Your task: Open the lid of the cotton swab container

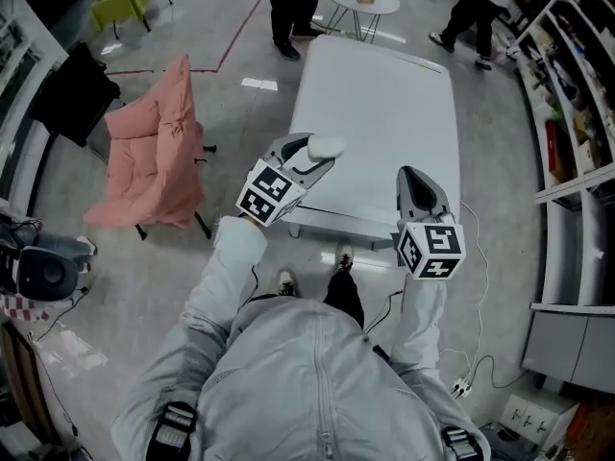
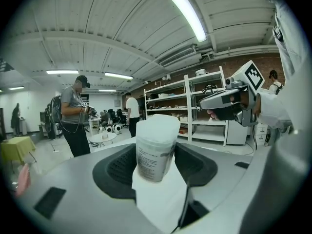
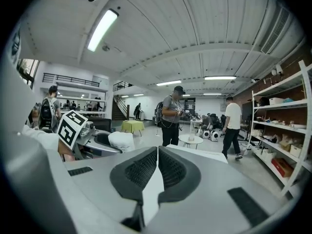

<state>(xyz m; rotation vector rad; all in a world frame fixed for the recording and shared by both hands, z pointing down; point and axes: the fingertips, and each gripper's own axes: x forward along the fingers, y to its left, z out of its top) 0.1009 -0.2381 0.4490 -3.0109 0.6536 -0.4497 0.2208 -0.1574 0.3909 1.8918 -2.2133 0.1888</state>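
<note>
**Container gripped at left, lid on**

Left gripper [image 1: 314, 157] clamps the cotton swab container [image 2: 155, 149] between its pads, upright and tilted a little. White lid [image 2: 157, 125] sits closed on top. In the head view the container [image 1: 326, 146] is held in the air over the near edge of the white bench [image 1: 384, 94]. Right gripper [image 3: 156, 165] is beside it and apart, with its jaws pressed together and nothing between them. Pink chair [image 1: 154, 157] stands on the floor left of the bench, and shelving [image 1: 577, 94] runs along the right.
</note>
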